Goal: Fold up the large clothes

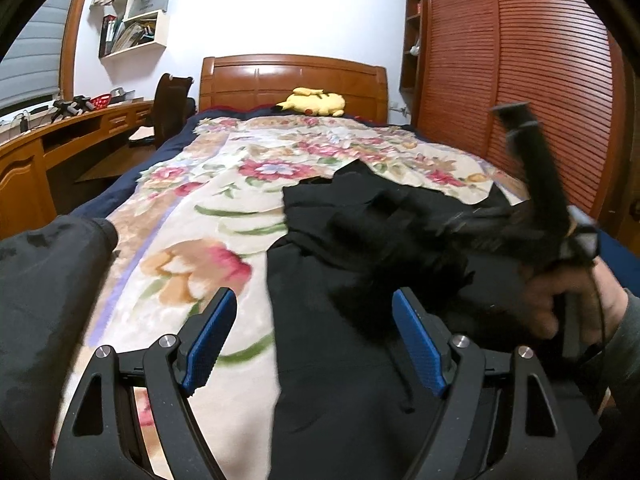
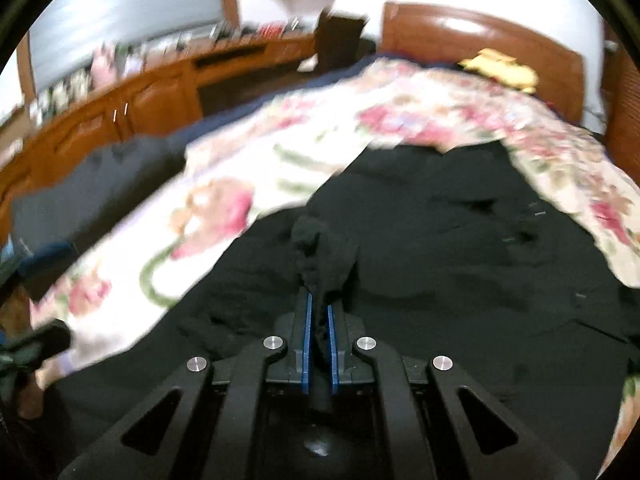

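A large black garment [image 1: 340, 300] lies spread on the floral blanket [image 1: 208, 216] of the bed. My left gripper [image 1: 314, 340] is open and empty, hovering over the garment's left edge. In the left wrist view the right gripper [image 1: 440, 236] comes in from the right, blurred, with black cloth bunched at its tip, held by a hand [image 1: 572, 300]. In the right wrist view my right gripper [image 2: 319, 312] is shut on a fold of the black garment [image 2: 440, 280], and a bunch of cloth sticks up between the blue pads [image 2: 307, 336].
A yellow plush toy [image 1: 314, 103] lies by the wooden headboard [image 1: 294, 80]. A wooden desk [image 1: 60, 132] and dark chair [image 1: 170, 108] stand left of the bed. A red-brown slatted wardrobe [image 1: 520, 80] stands right. Another dark cloth [image 1: 44, 280] lies at the bed's left edge.
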